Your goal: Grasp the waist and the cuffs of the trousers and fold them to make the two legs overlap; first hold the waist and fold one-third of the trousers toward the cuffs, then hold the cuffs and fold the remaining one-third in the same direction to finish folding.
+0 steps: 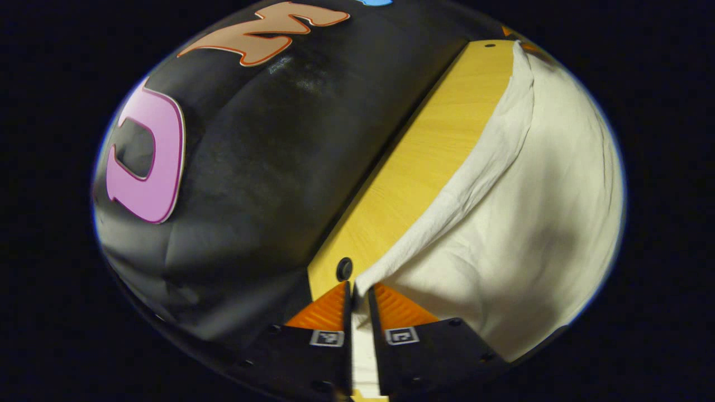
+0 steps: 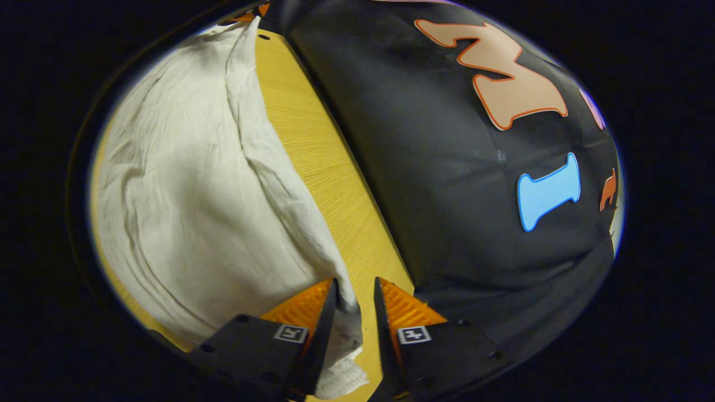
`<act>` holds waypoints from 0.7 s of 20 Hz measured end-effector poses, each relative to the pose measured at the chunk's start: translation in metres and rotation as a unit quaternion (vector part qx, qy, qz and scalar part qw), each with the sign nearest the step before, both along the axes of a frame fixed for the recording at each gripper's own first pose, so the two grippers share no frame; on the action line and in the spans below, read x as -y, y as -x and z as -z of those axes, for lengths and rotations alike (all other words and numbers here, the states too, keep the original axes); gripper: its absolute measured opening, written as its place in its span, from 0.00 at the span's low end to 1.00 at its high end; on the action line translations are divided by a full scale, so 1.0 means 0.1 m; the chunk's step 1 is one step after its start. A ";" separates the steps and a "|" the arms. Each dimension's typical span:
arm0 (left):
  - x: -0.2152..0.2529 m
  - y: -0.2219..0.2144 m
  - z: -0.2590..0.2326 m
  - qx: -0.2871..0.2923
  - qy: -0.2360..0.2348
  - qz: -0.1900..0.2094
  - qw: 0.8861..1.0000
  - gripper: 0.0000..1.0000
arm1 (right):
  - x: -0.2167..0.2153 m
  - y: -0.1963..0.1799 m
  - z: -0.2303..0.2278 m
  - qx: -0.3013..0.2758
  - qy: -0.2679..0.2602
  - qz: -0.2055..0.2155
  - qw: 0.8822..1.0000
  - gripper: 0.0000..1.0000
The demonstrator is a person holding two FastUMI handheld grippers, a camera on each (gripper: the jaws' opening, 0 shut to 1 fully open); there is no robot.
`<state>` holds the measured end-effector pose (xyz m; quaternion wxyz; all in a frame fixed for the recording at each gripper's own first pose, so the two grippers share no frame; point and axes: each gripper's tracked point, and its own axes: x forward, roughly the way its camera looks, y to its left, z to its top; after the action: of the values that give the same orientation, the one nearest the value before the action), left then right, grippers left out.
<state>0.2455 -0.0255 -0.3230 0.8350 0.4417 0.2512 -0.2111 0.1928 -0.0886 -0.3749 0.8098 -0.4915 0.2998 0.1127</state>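
In the left gripper view, my left gripper [image 1: 360, 293] sits at bottom centre, its fingers [image 1: 327, 310] nearly closed and pinching the edge of the pale trousers [image 1: 536, 223], which drape across the right of the frame over the wooden bench [image 1: 424, 162].

In the right gripper view, my right gripper [image 2: 354, 293] holds its fingers [image 2: 304, 307] narrowly apart around a bunched trouser edge; whether both press it, I cannot tell. The trousers spread across the left of the frame.
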 end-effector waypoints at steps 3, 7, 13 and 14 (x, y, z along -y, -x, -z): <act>0.24 0.18 -0.04 -0.018 0.045 -0.009 0.999 1.00 | -0.02 0.01 -0.19 0.029 -0.033 0.021 0.999 1.00; 0.35 0.34 -0.41 0.005 0.111 -0.037 0.993 0.95 | 0.06 0.16 -0.48 0.059 -0.114 0.080 0.989 0.98; 0.89 0.96 -1.03 0.014 0.238 -0.038 0.970 0.95 | 0.39 0.55 -0.64 0.061 -0.274 0.216 0.935 0.98; 0.97 1.06 -1.11 0.014 0.253 -0.038 0.967 0.96 | 0.50 0.62 -0.63 0.059 -0.288 0.234 0.927 0.98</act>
<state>0.1392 -0.1230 -0.2119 0.9304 0.2089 0.1943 -0.2301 0.1313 -0.1385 -0.3118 0.9360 -0.1591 0.3128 -0.0281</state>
